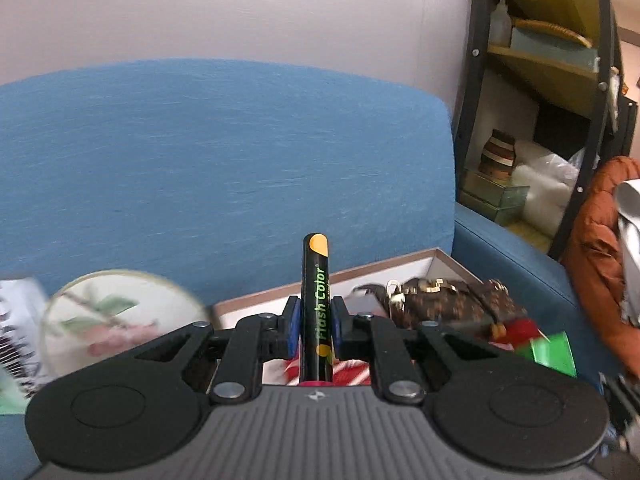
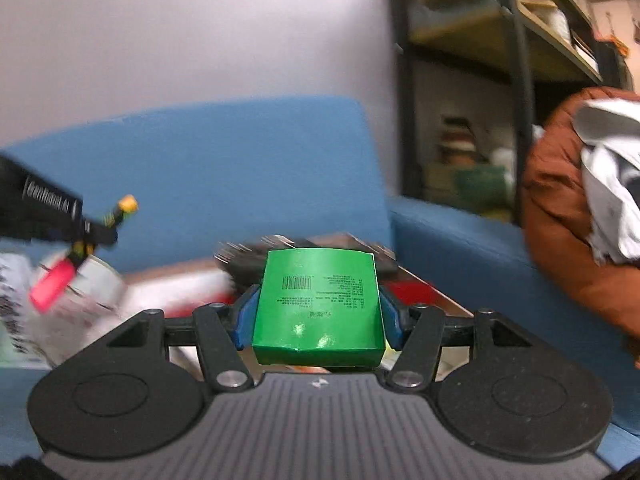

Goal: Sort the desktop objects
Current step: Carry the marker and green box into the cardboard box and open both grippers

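Blue sofa (image 1: 224,160) with tall backrest against a pale wall (image 1: 240,8). Beside its right end, black-framed shelving unit (image 1: 600,80) holding a striped vase (image 1: 497,154). Rust-orange jacket (image 2: 560,208) heaped on the sofa's right arm.

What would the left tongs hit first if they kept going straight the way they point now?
Probably the blue sofa back. The left tongs, shut on a marker, point over the box rim toward it; nothing nearer shows in line, though depth is unclear.
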